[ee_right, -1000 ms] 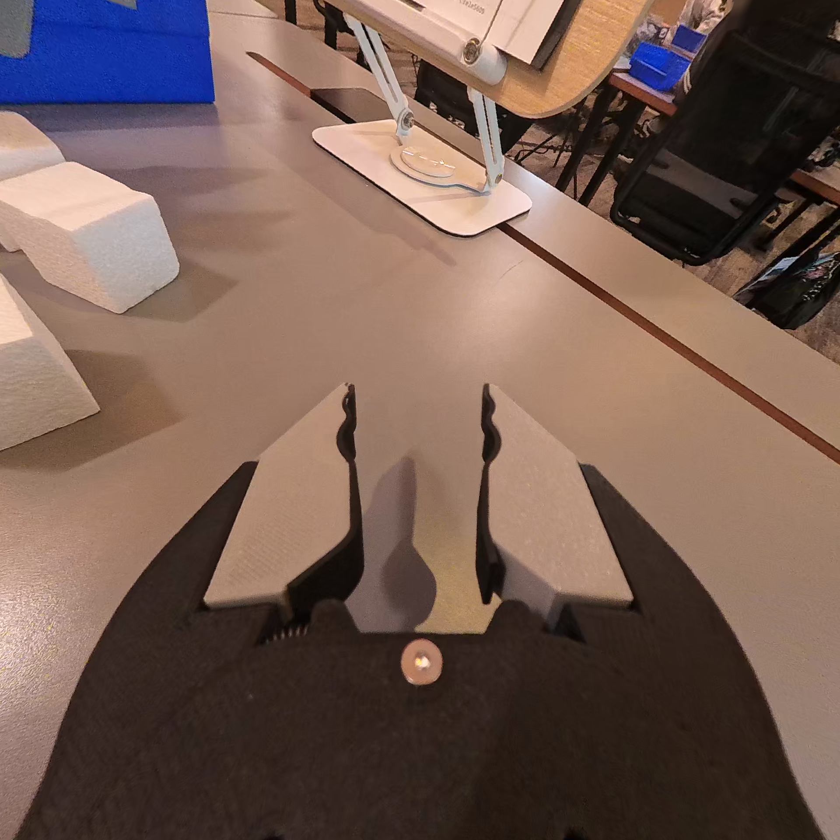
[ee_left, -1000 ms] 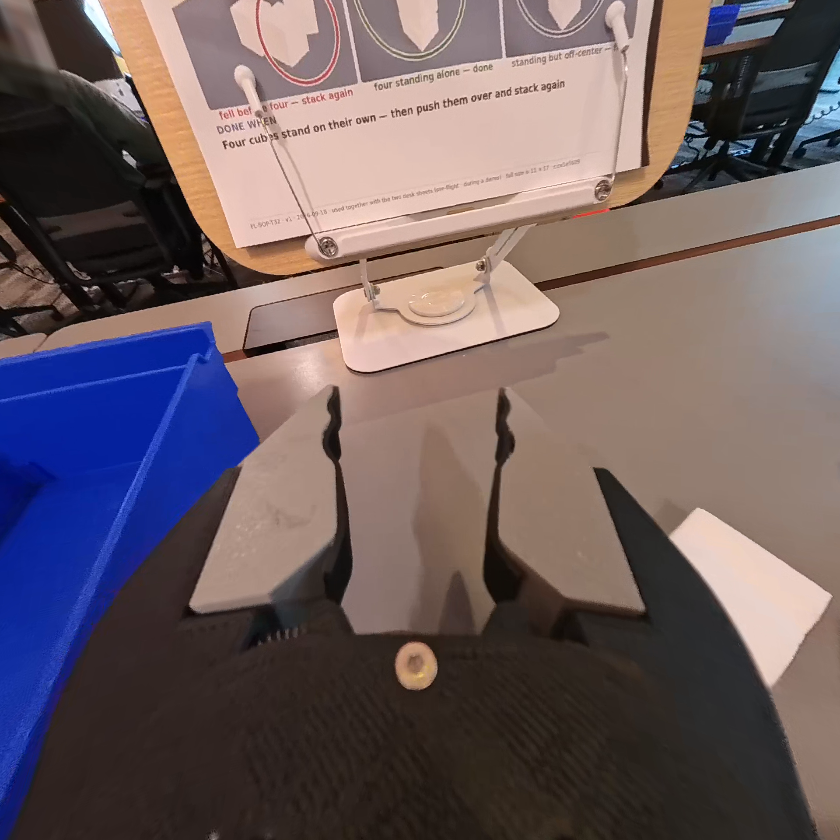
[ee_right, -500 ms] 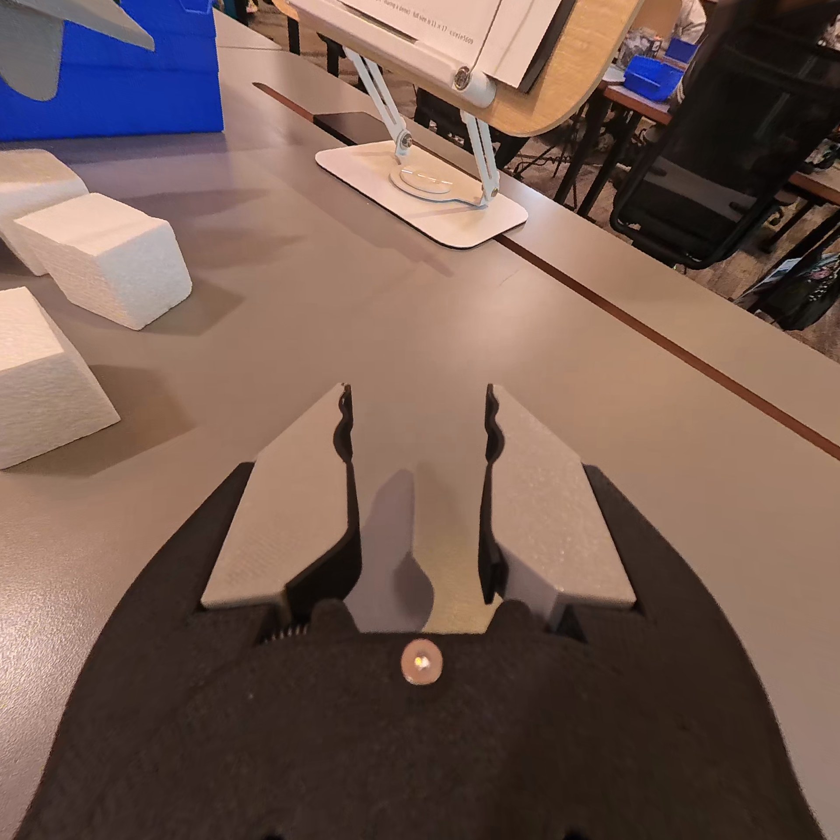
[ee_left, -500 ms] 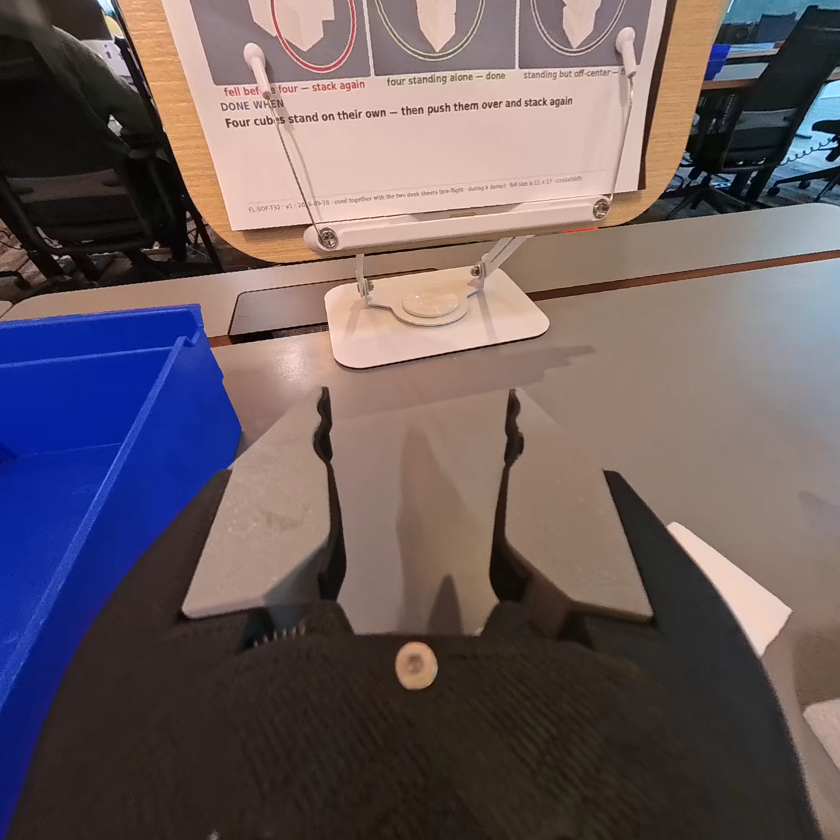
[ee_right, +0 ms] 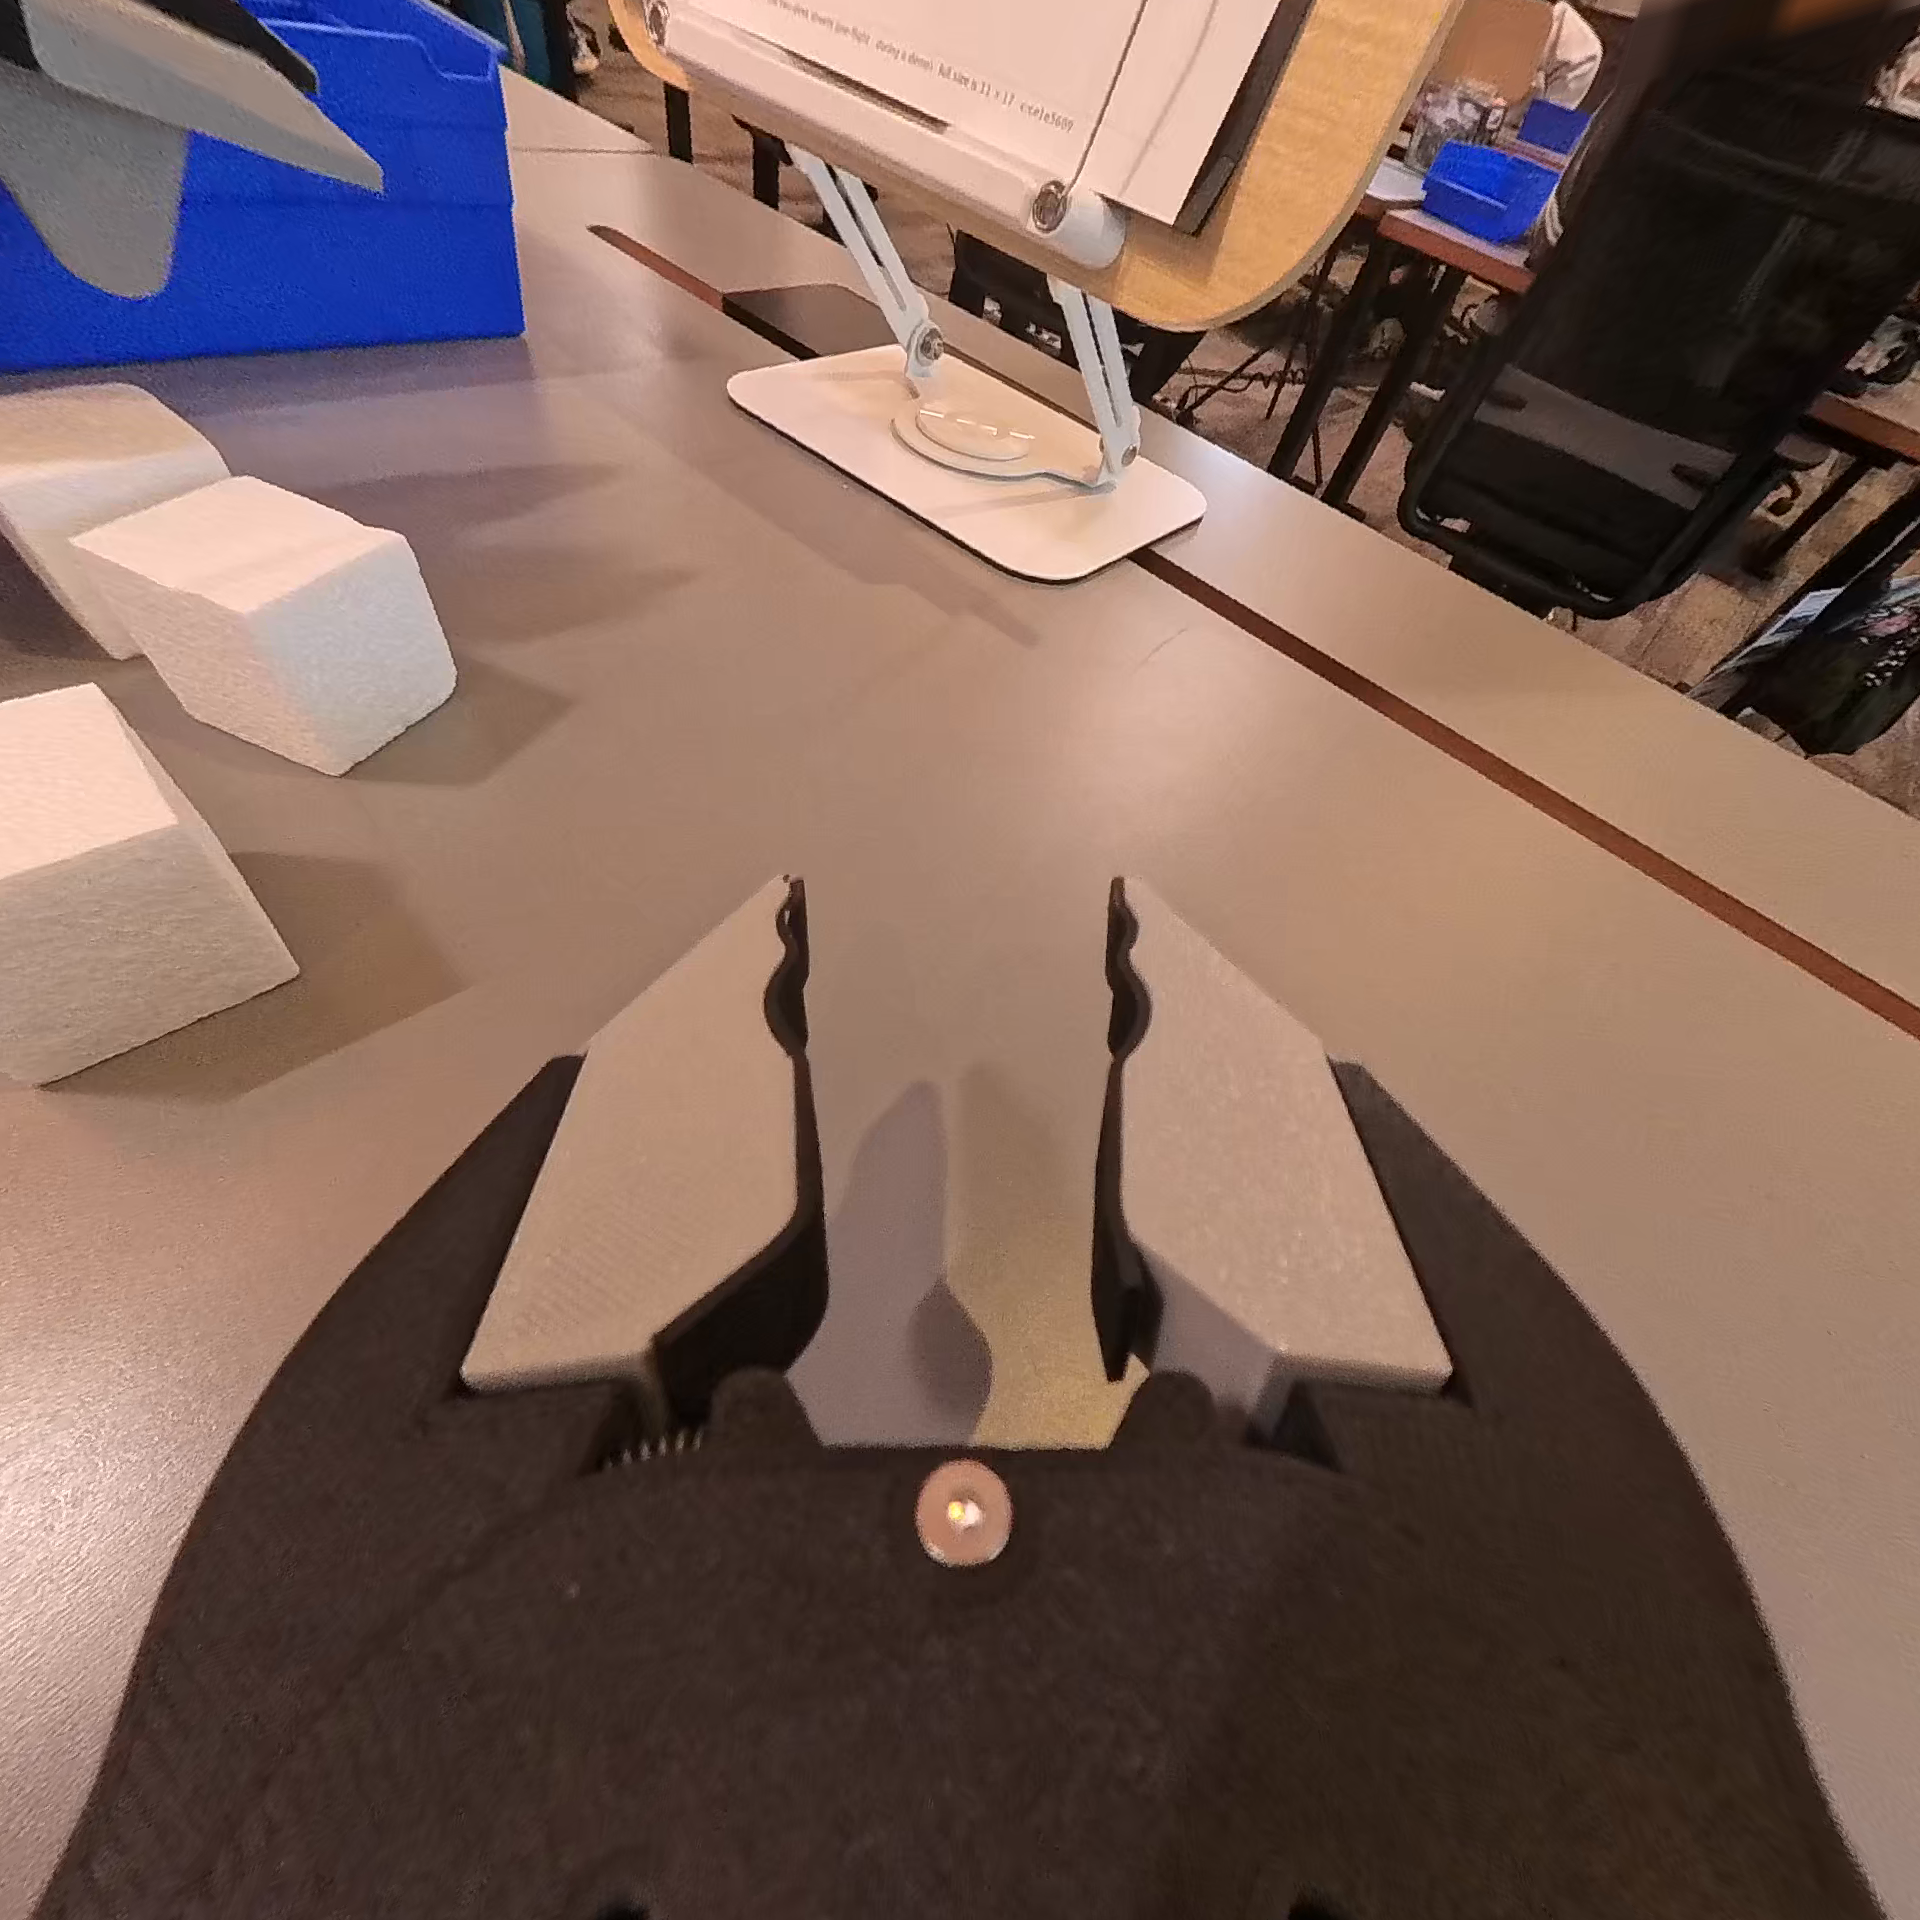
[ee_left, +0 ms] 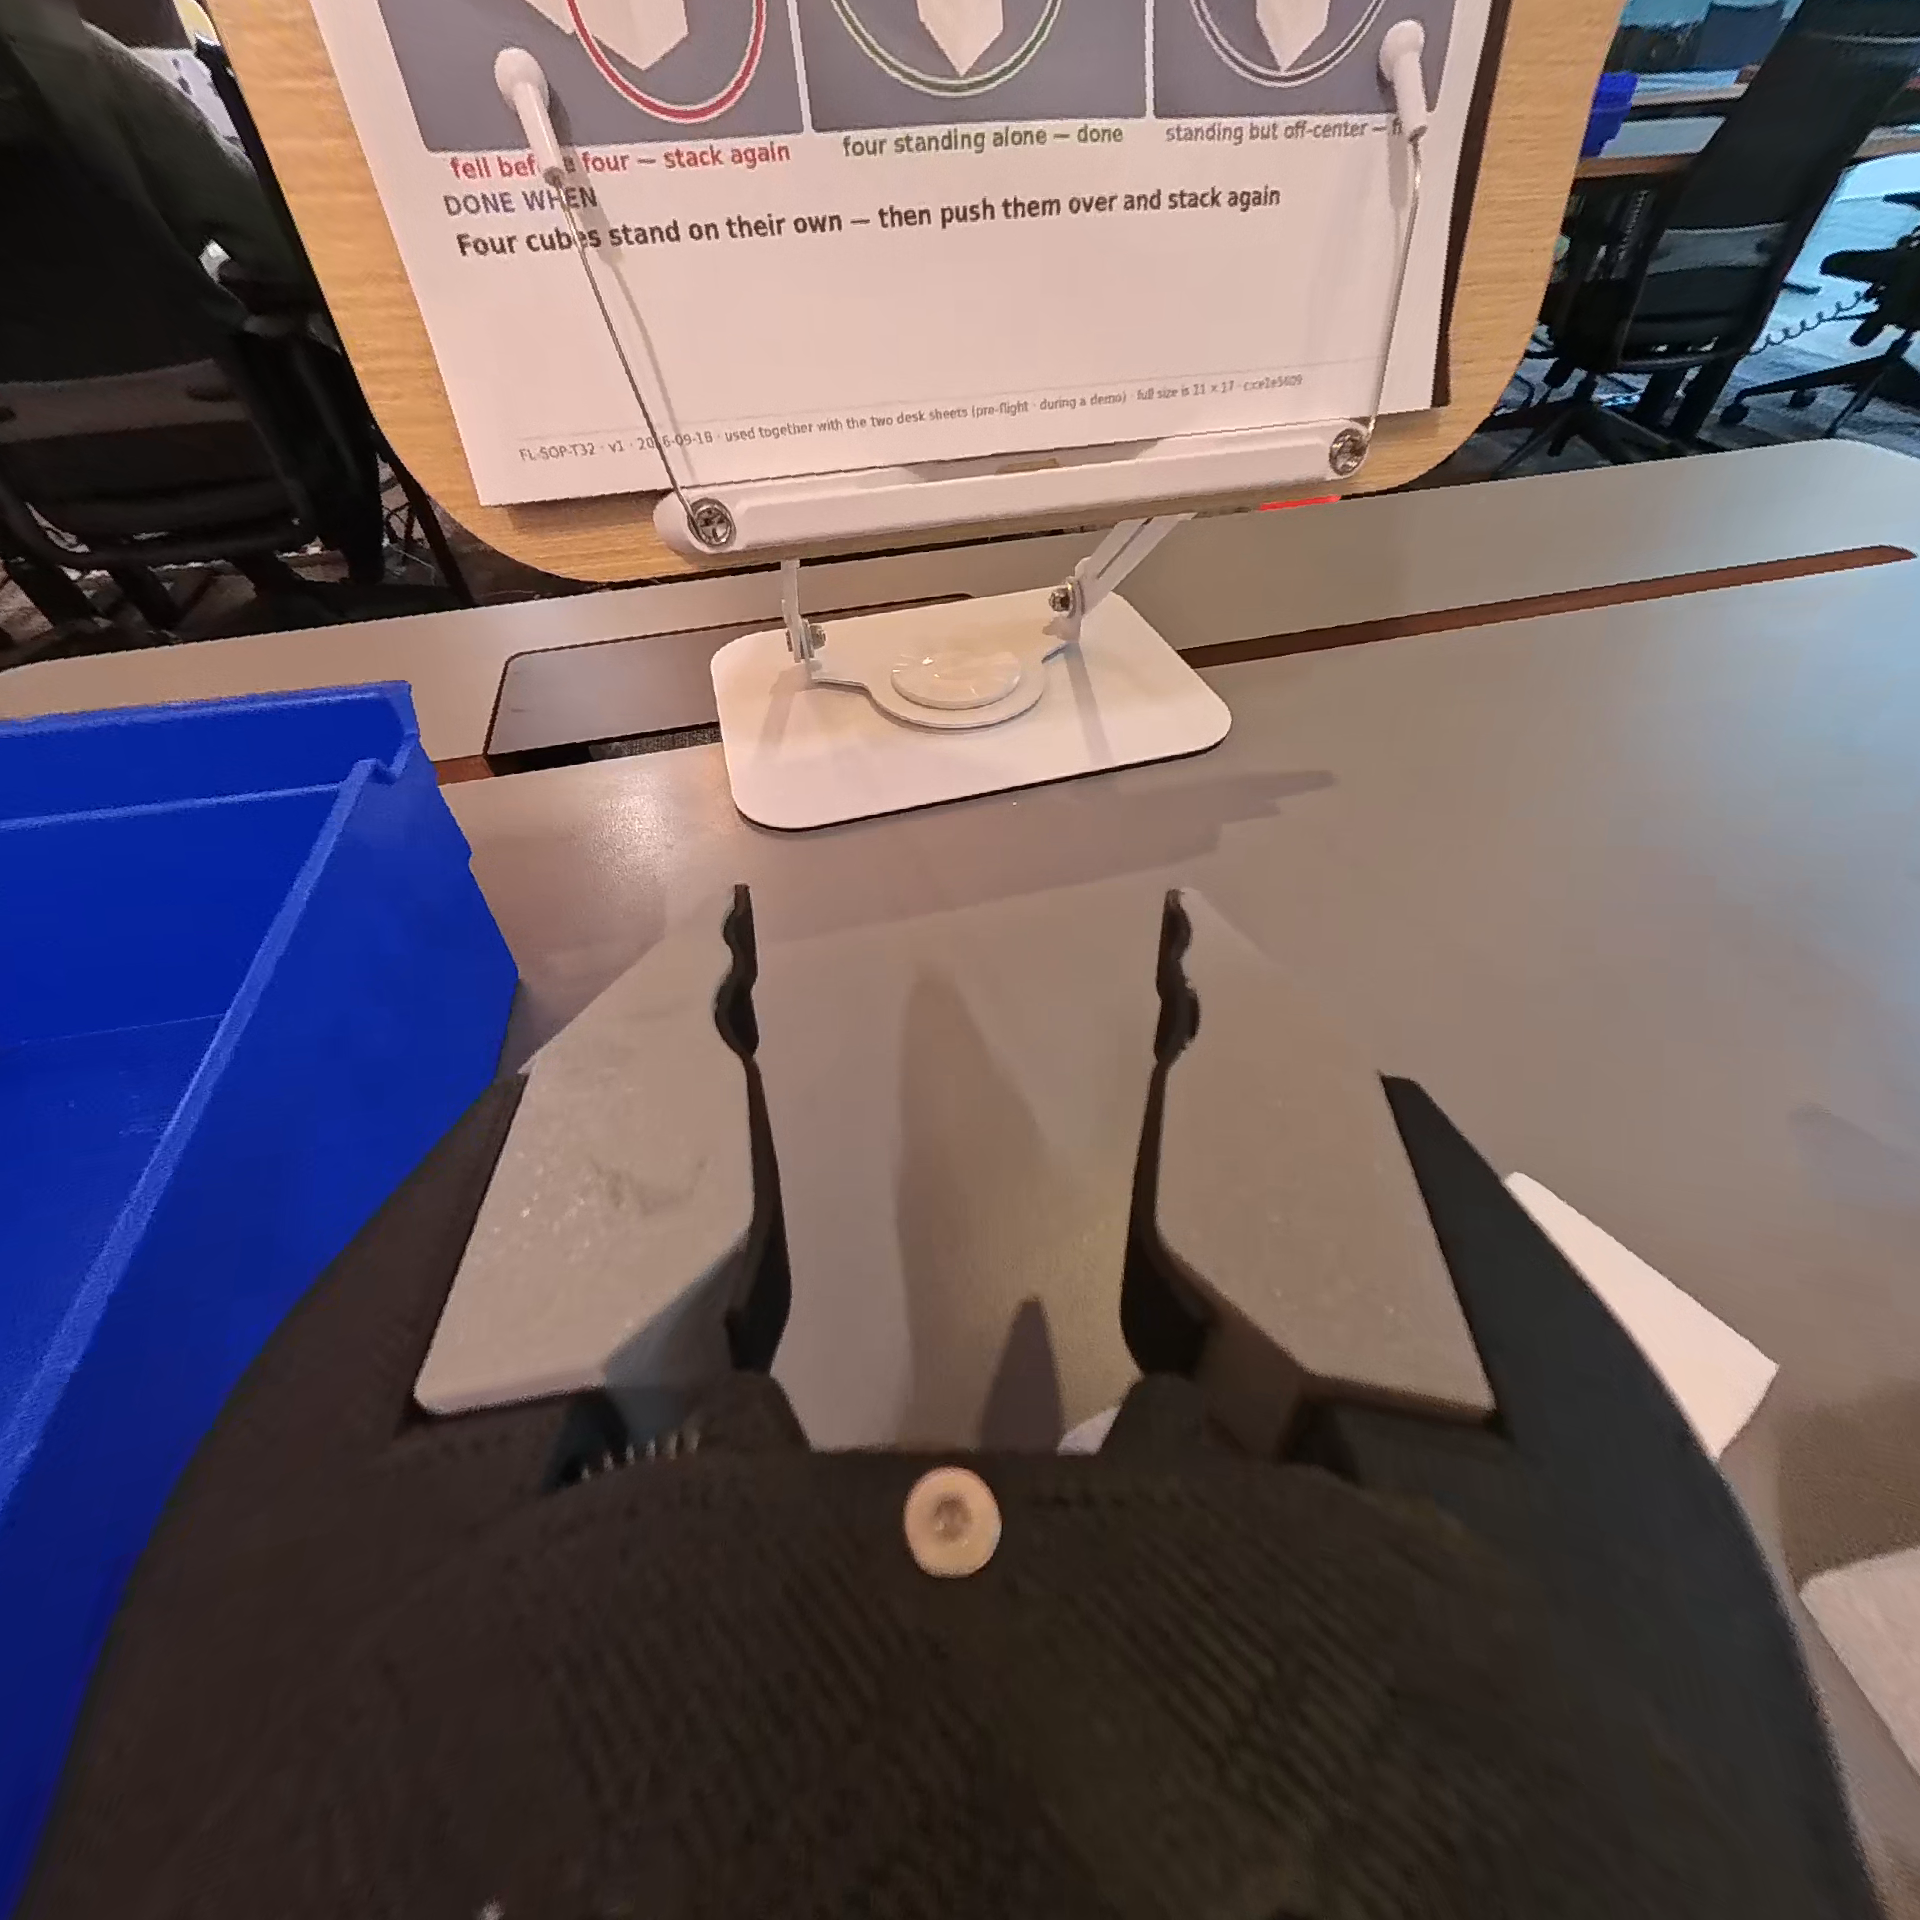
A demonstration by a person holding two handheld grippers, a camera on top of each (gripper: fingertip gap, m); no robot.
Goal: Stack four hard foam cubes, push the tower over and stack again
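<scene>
Three white foam cubes lie apart on the grey table at the left of the right wrist view: a near one, a middle one and a far one partly behind it. My right gripper is open and empty, over bare table to the right of them. My left gripper is open and empty above the table; a white cube shows partly behind its right finger, and a second white piece at the right edge. The left gripper's fingers show at the top left of the right wrist view.
A blue bin stands at the left beside my left gripper; it also shows in the right wrist view. A white stand holding a wooden board with an instruction sheet is at the table's back. Office chairs are beyond the table.
My left gripper has opened a little wider and drifted, so the cube at its right is more hidden. My right gripper has pulled back and turned left, bringing the cubes and left gripper further into view.
</scene>
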